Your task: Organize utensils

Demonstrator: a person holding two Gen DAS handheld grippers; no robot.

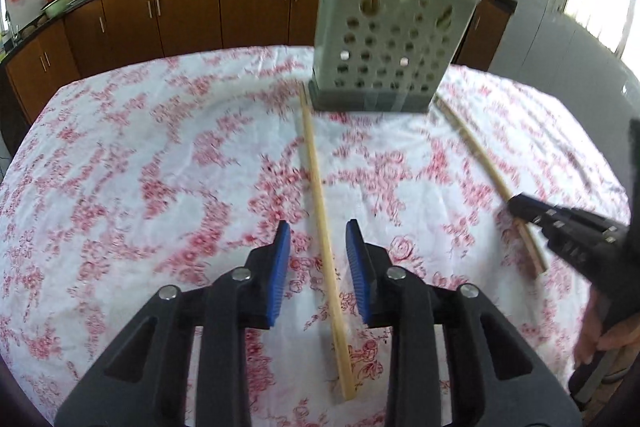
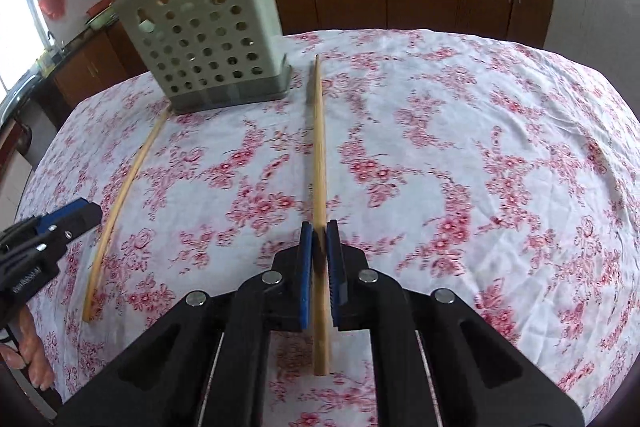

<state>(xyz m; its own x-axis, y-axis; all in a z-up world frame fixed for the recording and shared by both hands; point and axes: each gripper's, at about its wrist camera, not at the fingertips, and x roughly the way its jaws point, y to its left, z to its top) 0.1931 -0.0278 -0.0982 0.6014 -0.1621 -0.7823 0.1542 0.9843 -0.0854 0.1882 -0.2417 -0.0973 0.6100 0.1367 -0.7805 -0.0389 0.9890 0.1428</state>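
Trouble could have come from our thin grip: our right gripper [image 2: 319,227] had its jaws shut tight on one chopstick [image 2: 319,131], which might twist or slip out. Our left gripper [image 1: 319,231] was open around the other chopstick [image 1: 320,187], not squeezing. Both lay just by the holder [image 1: 390,39] on the flowery tablecloth [image 1: 160,155], with brown kitchen cabinets [image 1: 224,7] behind.

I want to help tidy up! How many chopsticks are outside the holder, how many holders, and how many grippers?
Chopsticks outside the holder: 2, the left chopstick and the right chopstick
Holder: 1
Grippers: 2, the left gripper and the right gripper
Total: 5
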